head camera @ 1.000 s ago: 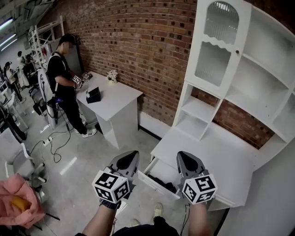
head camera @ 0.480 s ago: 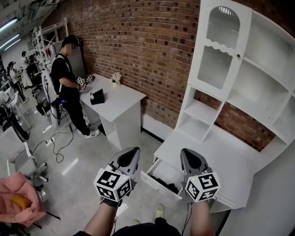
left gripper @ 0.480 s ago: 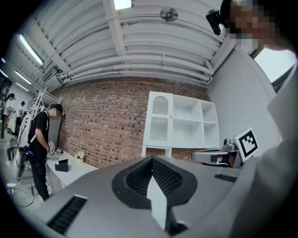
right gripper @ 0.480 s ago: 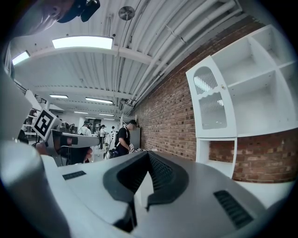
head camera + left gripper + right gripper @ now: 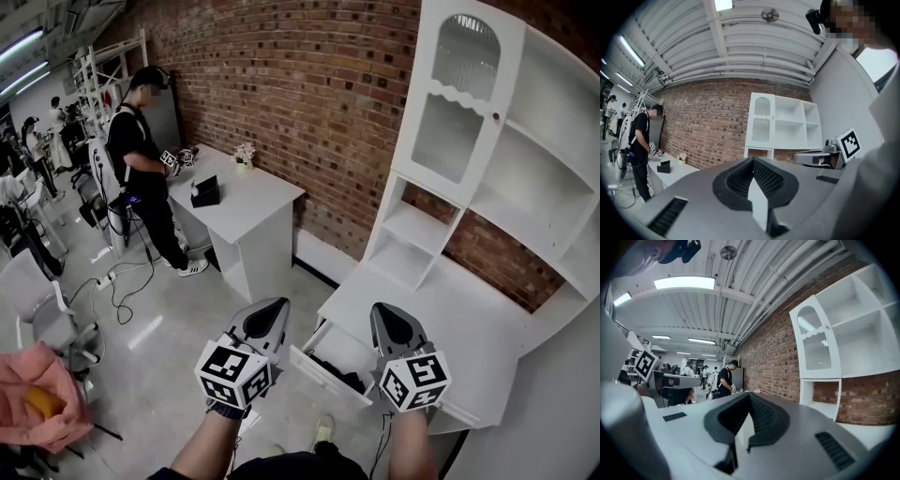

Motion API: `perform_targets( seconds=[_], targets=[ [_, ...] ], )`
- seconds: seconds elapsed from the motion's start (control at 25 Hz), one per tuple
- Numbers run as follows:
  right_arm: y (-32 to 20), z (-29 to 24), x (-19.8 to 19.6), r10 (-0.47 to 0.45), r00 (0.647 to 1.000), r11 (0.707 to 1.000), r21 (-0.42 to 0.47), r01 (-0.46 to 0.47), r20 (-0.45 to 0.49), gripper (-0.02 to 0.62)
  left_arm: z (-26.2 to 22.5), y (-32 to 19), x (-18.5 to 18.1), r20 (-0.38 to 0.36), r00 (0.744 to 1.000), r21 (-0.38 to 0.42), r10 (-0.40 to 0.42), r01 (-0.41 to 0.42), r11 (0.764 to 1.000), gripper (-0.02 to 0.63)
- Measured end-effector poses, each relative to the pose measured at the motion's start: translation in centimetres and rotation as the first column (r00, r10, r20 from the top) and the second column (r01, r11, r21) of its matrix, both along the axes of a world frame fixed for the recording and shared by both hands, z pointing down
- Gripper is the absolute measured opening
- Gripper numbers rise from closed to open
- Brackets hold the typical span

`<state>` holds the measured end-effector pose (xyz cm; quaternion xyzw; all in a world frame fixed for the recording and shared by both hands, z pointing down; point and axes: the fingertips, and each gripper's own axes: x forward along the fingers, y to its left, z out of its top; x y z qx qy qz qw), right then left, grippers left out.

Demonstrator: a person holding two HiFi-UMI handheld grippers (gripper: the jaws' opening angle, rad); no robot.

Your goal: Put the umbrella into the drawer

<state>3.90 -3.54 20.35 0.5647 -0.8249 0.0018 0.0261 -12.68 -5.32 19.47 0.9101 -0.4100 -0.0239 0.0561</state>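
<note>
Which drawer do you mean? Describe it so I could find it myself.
Start at the tall white shelf unit against the brick wall. Under the front edge of its desk top, near the left end, is the drawer. Unlike the fixed shelves above, it is pulled out, with something dark lying inside.

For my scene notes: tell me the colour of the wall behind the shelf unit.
Red-brown brick wall, pale mortar lines; clearest in the head view.

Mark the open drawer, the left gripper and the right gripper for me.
open drawer (image 5: 321, 370), head view, on its white front panel.
left gripper (image 5: 280, 302), head view, at the tips of its shut fingers.
right gripper (image 5: 377, 307), head view, at the tips of its shut fingers.
</note>
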Motion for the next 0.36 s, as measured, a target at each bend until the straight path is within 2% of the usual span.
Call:
perform_targets(
  seconds=[0.36],
  targets=[
    [0.07, 0.33, -0.87, -0.011, 1.0, 1.0, -0.002, 0.011, 0.002, 0.005, 0.39, 0.17, -1.0, 0.008, 1.0, -0.001, -0.015, 0.015, 1.0, 0.006]
  ],
)
